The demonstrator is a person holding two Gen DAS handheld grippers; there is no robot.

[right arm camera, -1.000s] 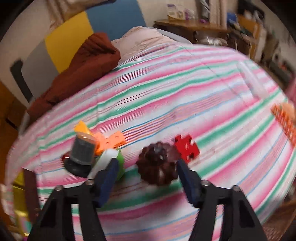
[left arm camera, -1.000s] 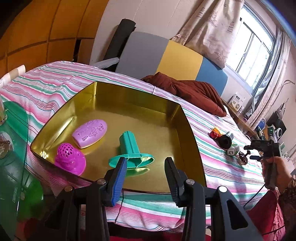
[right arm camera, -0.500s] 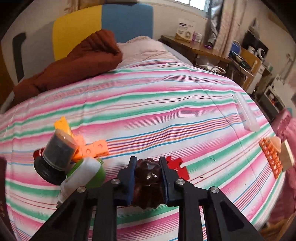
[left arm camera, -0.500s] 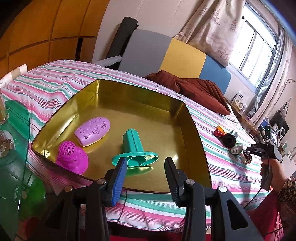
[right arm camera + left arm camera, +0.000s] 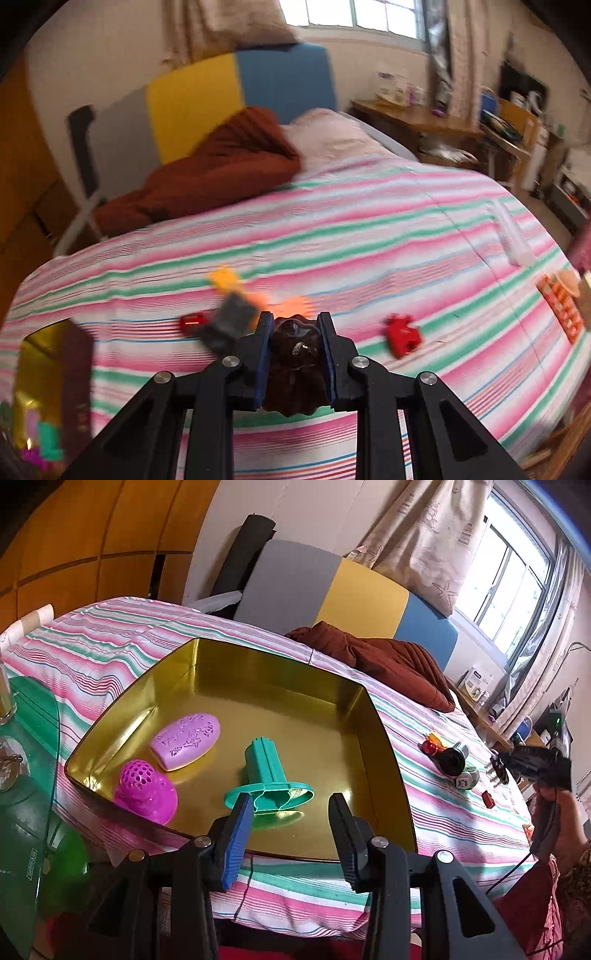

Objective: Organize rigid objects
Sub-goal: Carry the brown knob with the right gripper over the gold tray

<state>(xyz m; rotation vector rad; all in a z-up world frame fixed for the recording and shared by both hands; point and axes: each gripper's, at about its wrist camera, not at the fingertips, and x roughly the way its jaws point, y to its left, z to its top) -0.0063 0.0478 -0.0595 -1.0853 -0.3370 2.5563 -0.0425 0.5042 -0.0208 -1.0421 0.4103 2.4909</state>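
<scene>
A: What do we hold on the right?

B: Our right gripper (image 5: pixel 293 354) is clamped on a dark brown fluted mould (image 5: pixel 295 369), glossy and ridged, pinched between the blue ribbed pads above the striped bedspread (image 5: pixel 369 240). From the left wrist view the same gripper (image 5: pixel 496 771) shows small and blurred at the far right, clear of the cloth.

A: And on the left?

B: Our left gripper (image 5: pixel 290 834) stands released, jaws apart with nothing between them, at the near rim of the gold metal tray (image 5: pixel 258 675).

A: What does the tray contain?

B: The tray is shallow, mirror-smooth and round-cornered. In it we see a lilac oval mould (image 5: pixel 186 740) with an embossed pattern, a magenta perforated dome (image 5: pixel 144 788) against the near-left wall, and a teal plunger-shaped cutter (image 5: pixel 267 779) lying with its flared base toward us.

A: What lies loose on the bedspread?

B: A black cylindrical cap (image 5: pixel 452 762), a white-and-green piece (image 5: pixel 467 777) just beside it, a red round piece (image 5: pixel 428 746), a red jigsaw-shaped block (image 5: pixel 402 334) and an orange grid piece (image 5: pixel 559 306) near the edge.

A: Any legible writing?

B: A small label on the green glass tabletop (image 5: pixel 33 775) is too small for us to read.
</scene>
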